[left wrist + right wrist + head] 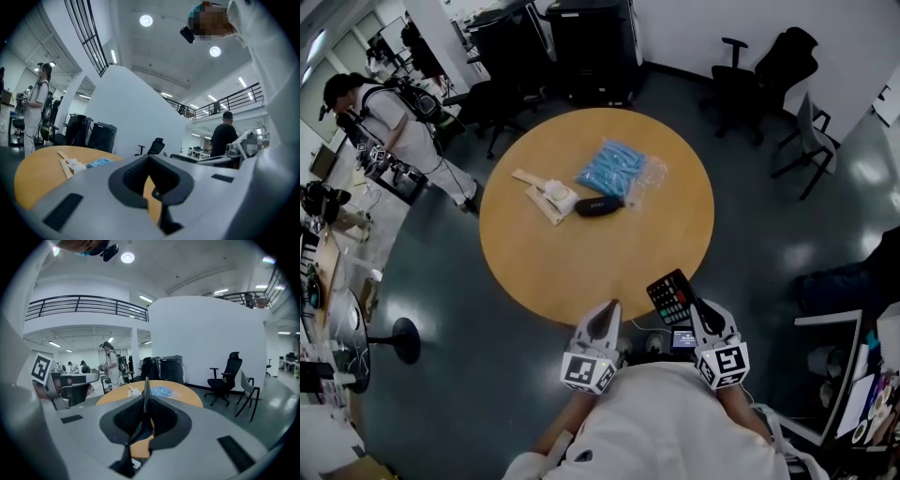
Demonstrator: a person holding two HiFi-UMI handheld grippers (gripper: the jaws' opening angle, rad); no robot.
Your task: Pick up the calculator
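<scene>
The black calculator [669, 296] with red and white keys is lifted off the round wooden table [581, 258], above its near edge. My right gripper [692, 306] is shut on the calculator's near end. In the right gripper view the calculator [146, 397] stands edge-on as a thin dark blade between the jaws of the right gripper [140, 425]. My left gripper [609, 309] hovers to its left at the table's near rim, jaws together with nothing in them. In the left gripper view the left gripper [157, 192] points level across the table [37, 176].
On the table lie a blue plastic bag [612, 169], a black pouch [600, 206] and a white object on flat wooden sticks [551, 197]. A person [394, 122] stands far left. Office chairs [769, 70] and black cabinets [581, 37] stand behind the table.
</scene>
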